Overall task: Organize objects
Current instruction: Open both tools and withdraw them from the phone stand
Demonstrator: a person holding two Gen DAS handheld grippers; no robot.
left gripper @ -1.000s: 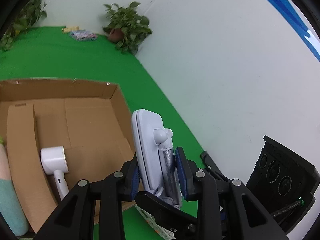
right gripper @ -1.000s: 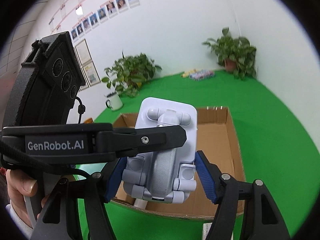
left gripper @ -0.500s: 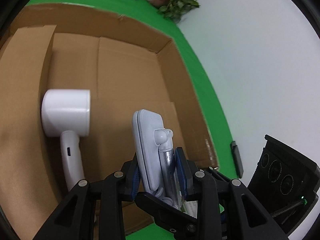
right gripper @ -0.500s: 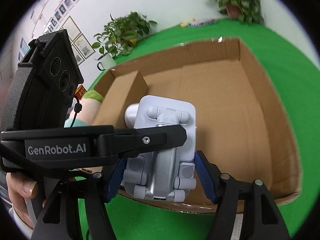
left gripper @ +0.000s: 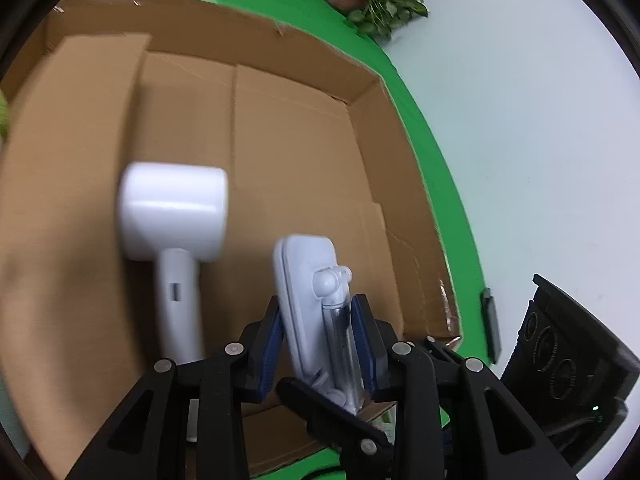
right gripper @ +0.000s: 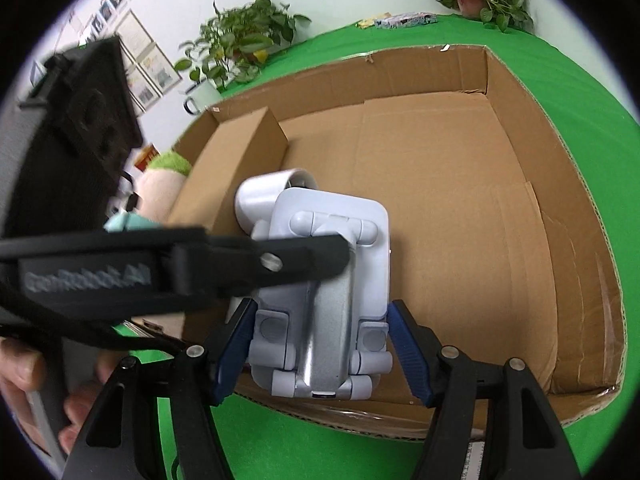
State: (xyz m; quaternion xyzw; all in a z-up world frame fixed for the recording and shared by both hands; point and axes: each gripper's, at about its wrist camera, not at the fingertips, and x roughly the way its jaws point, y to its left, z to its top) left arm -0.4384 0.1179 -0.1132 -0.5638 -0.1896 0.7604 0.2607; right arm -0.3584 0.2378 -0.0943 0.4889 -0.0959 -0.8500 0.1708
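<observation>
Gripping a white folding phone stand (left gripper: pixel 308 296) from two sides, both hand-held grippers hold it just above the floor of an open cardboard box (left gripper: pixel 304 128). The left hand-held gripper (left gripper: pixel 318 344) has its blue pads closed narrowly on the stand's thin edge, one pad against the flat plate and the other against the silver arm. The right hand-held gripper (right gripper: pixel 322 354) stands at a medium width, its pads (right gripper: pixel 408 354) pressed against the two sides of the stand's (right gripper: pixel 324 280) hinged base. In the right wrist view the left gripper's black finger crosses over the stand's top hinge, and part of a person's hand (right gripper: pixel 24 376) shows at the lower left edge.

Beside the stand, on the box floor, lies a white hair dryer (left gripper: pixel 172 216), its barrel away from the camera and its handle pointing back toward the grippers. A cardboard flap (right gripper: pixel 236 140) stands up along one side of the box. The box rests on a green bench (right gripper: pixel 572 92). Outside the box wall near the flap lies a pink and green plush toy (right gripper: pixel 164 176). Potted plants (right gripper: pixel 240 44) stand along the white wall beyond.
</observation>
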